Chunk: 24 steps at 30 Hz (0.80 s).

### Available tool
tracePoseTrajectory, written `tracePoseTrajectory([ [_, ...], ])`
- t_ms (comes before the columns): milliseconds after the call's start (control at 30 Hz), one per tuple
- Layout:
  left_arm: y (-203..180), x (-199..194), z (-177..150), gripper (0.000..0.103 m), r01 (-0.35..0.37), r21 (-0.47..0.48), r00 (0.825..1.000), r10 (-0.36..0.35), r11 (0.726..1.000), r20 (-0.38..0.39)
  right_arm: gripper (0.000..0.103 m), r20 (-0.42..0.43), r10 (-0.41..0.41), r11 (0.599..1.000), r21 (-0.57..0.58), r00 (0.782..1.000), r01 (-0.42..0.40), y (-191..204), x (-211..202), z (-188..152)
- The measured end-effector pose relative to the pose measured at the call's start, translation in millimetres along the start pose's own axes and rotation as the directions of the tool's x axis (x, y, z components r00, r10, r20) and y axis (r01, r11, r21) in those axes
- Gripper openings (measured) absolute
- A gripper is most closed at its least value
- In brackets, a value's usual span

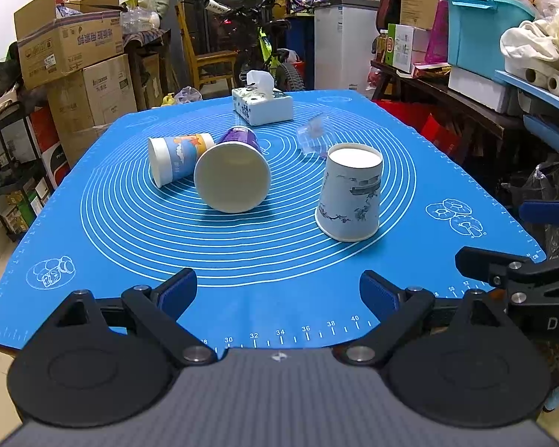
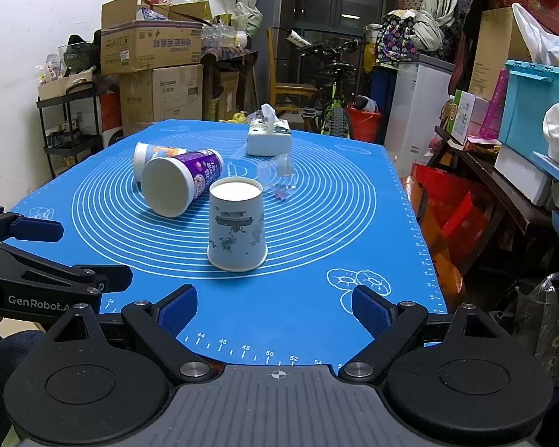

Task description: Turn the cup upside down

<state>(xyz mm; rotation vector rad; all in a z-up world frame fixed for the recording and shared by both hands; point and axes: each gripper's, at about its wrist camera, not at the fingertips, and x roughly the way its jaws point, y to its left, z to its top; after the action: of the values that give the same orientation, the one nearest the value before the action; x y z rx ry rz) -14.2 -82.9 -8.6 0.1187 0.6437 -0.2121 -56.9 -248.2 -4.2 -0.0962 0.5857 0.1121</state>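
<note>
A pale blue paper cup with ink drawings (image 1: 350, 195) (image 2: 236, 221) stands upside down on the blue mat (image 1: 167, 253) (image 2: 316, 231). A purple cup (image 1: 233, 173) (image 2: 180, 182) lies on its side, mouth toward me. A cup with an orange star (image 1: 175, 156) (image 2: 149, 156) lies on its side behind it. A clear plastic cup (image 1: 313, 136) (image 2: 275, 169) lies further back. My left gripper (image 1: 278, 296) is open and empty near the mat's front edge. My right gripper (image 2: 274, 309) is open and empty in front of the upside-down cup.
A white tissue box (image 1: 262, 106) (image 2: 268, 138) stands at the back of the mat. The right gripper's arm (image 1: 518, 279) shows at the right of the left wrist view. Cardboard boxes (image 1: 74, 56), a bicycle (image 1: 264, 48) and cluttered shelves (image 1: 503, 56) surround the table.
</note>
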Motion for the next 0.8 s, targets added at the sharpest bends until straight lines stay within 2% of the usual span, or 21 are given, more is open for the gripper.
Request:
tracePoseTrajectory([
  [800,0.7,1.2,2.0,0.094,-0.003,0.001,1.000,0.003,1.000,-0.004,0.091,-0.012,0.002,1.000,0.001,1.000,-0.002,-6.3,0.5,-1.8],
])
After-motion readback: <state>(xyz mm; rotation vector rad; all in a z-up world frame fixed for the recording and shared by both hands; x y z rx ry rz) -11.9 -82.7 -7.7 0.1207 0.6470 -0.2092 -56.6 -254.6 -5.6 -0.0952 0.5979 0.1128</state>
